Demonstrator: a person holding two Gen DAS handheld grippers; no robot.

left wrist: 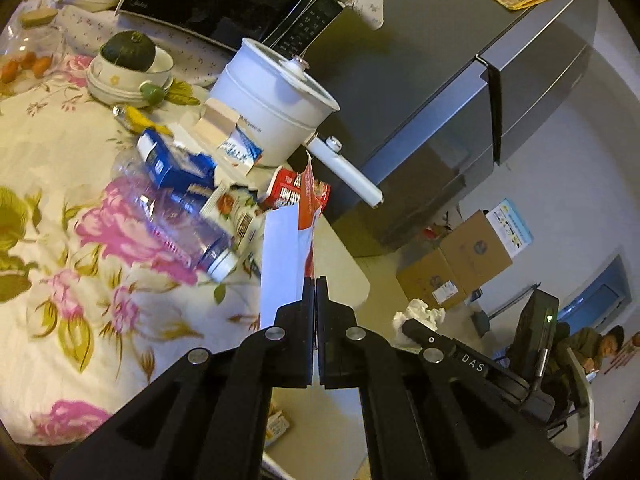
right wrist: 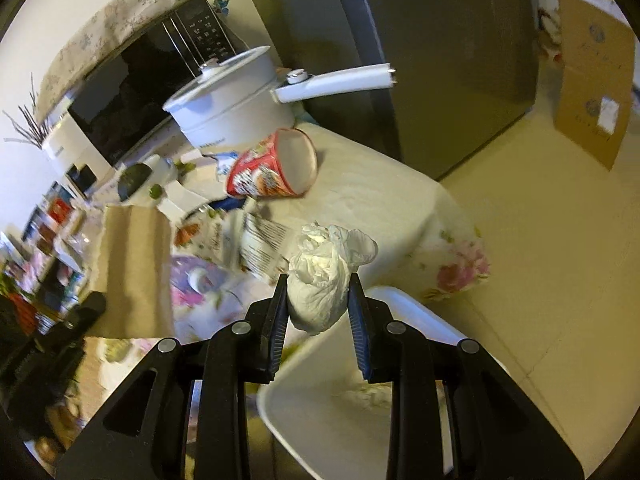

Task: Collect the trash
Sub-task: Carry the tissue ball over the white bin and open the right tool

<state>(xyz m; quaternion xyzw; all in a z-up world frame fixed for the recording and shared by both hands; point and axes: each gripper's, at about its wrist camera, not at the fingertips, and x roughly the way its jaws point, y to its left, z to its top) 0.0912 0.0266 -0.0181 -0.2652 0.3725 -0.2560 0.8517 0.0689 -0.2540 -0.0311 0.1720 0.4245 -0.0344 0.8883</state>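
My left gripper [left wrist: 315, 280] is shut on a flattened red-and-white carton [left wrist: 288, 248] and holds it above the table's edge; the carton also shows as a brown flat piece in the right wrist view [right wrist: 136, 272]. My right gripper [right wrist: 318, 280] is shut on a crumpled white tissue wad [right wrist: 324, 276], held above a white bin [right wrist: 320, 400]. The tissue also shows in the left wrist view [left wrist: 420, 312]. On the floral tablecloth [left wrist: 60, 240] lie a clear plastic bottle [left wrist: 180, 228], a blue box [left wrist: 172, 160], a printed wrapper [right wrist: 260, 240] and a tipped red paper cup [right wrist: 276, 172].
A white electric pot [left wrist: 276, 96] with a long handle stands by the trash. A black microwave [left wrist: 224, 0] is behind it. A grey fridge [left wrist: 460, 100] stands past the table. Cardboard boxes [left wrist: 460, 264] sit on the floor. A bowl with a green squash [left wrist: 128, 60] is far left.
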